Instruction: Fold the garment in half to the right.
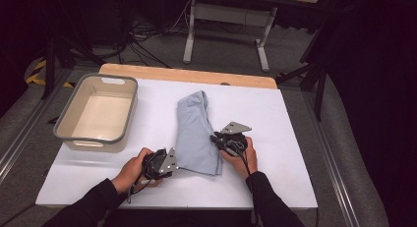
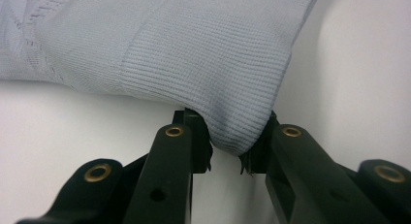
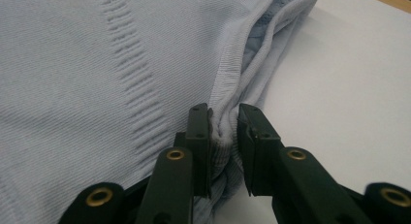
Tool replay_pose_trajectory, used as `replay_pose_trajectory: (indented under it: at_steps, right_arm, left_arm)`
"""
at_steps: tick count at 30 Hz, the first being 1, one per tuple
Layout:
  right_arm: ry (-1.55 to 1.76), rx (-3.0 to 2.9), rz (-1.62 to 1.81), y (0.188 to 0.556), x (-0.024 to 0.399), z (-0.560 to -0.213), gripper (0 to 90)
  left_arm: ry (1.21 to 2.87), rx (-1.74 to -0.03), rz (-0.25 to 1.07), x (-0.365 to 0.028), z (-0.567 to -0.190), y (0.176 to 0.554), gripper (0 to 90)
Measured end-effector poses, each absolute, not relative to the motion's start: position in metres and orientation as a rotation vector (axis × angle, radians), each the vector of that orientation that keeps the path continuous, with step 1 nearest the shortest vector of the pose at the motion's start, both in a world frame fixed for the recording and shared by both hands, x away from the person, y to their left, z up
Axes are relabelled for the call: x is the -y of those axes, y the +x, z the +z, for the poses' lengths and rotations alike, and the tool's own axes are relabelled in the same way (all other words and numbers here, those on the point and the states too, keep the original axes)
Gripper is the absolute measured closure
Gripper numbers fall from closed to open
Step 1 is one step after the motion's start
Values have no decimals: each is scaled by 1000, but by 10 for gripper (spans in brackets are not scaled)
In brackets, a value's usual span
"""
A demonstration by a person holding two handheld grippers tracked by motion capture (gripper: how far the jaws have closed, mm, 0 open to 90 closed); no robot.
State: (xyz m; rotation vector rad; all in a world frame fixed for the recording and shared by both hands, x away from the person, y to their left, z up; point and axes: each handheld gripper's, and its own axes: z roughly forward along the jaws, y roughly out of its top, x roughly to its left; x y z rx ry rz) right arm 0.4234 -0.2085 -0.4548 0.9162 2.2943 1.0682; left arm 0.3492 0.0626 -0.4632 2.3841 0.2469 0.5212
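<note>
A light blue knitted garment (image 1: 194,124) lies folded into a long strip in the middle of the white table (image 1: 280,114). My left gripper (image 1: 173,160) sits at the strip's near left corner. In the left gripper view its jaws (image 2: 228,136) pinch the ribbed hem corner of the garment (image 2: 184,44). My right gripper (image 1: 216,138) is at the strip's right edge, a little farther from me. In the right gripper view its jaws (image 3: 224,132) clamp a bunched fold of the garment (image 3: 63,78) at a ribbed seam.
An empty beige basket with a grey rim (image 1: 129,114) stands on the table's left side. A wooden strip (image 1: 187,74) runs along the far edge. Beyond it are a desk frame (image 1: 226,15) and cables on the floor. White tabletop lies bare to the right of the garment.
</note>
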Motion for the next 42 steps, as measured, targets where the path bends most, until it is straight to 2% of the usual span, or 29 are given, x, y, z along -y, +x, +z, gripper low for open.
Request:
replay_pose_trajectory:
  at_steps: [4,8,15,18,24,28,35,36,38,42]
  right_arm:
    - [906,-2274,1075,421,211,-452,693]
    - [907,-2250,1095,419,216,-449,697]
    - [924,-2214,1159,413,228,-443,671]
    - [920,-2177,1179,410,233,-437,698]
    - [880,-2156,1263,404,237,-428,807]
    - [824,-2166,1255,400,231,-425,848]
    - [765,-2203,1226,398,217,-425,764]
    - [764,-2213,1199,400,213,-428,728]
    - [772,-2217,1194,401,212,-429,727]
    - [764,-2260,1143,406,208,-436,786]
  left_arm:
    - [2371,-253,519,-65,-463,347,767]
    - [2356,-260,518,-67,-462,346,747]
    - [2291,-270,493,-83,-451,340,624]
    - [2236,-268,476,-95,-444,335,596]
    - [2207,-280,463,-105,-437,328,605]
    - [2156,-292,471,-112,-431,326,658]
    - [2100,-326,431,-103,-430,341,687]
    - [2097,-336,427,-99,-431,345,683]
    - [2112,-343,417,-93,-433,351,685]
    - [2167,-326,366,-81,-444,361,679]
